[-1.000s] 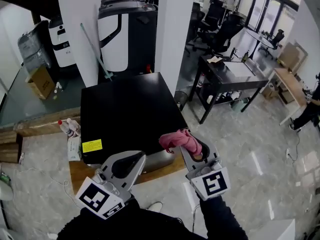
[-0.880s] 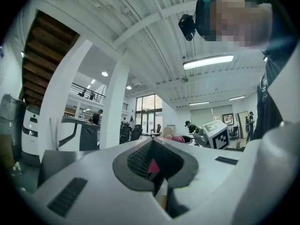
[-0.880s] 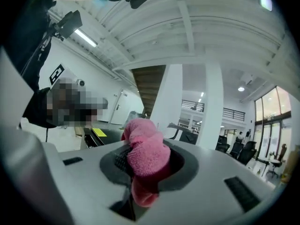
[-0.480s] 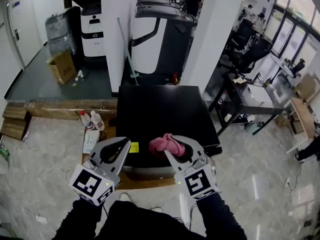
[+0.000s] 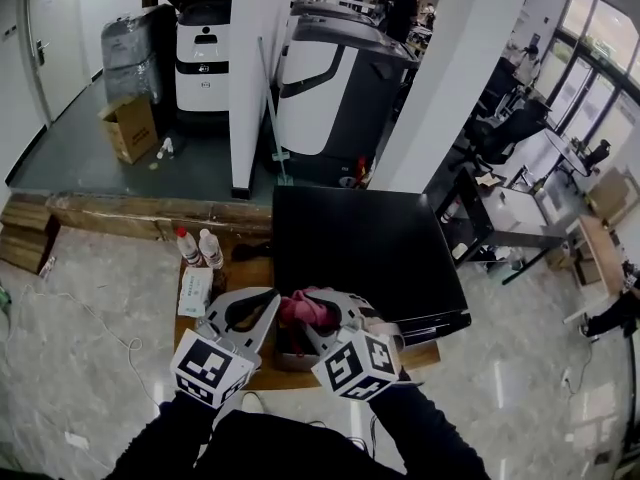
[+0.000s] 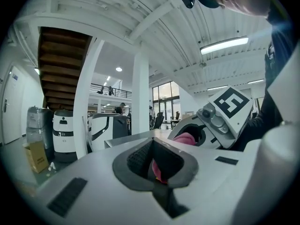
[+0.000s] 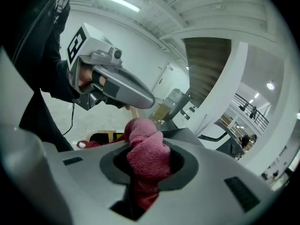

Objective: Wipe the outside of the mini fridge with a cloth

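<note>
The black mini fridge (image 5: pixel 375 253) stands on a wooden board (image 5: pixel 250 268) on the floor, seen from above in the head view. My right gripper (image 5: pixel 312 316) is shut on a bunched pink cloth (image 5: pixel 298 308) at the fridge's near left corner. In the right gripper view the cloth (image 7: pixel 146 156) bulges up out of the jaws. My left gripper (image 5: pixel 262 313) is just left of it, jaws shut, tip almost against the cloth. In the left gripper view pink (image 6: pixel 157 170) shows through the jaw opening, and the right gripper (image 6: pixel 206 128) sits close on the right.
Two spray bottles (image 5: pixel 200 248) and a flat packet (image 5: pixel 195 290) stand left of the fridge. Behind are a white pillar (image 5: pixel 255 78), two large machines (image 5: pixel 335 83), a cardboard box (image 5: pixel 128 126) and a wooden step (image 5: pixel 140 213). A black desk (image 5: pixel 515 218) is at the right.
The view has swung right to left across the fridge. My right gripper with the cloth has moved left and down to the fridge's near left corner, close beside the left gripper.
</note>
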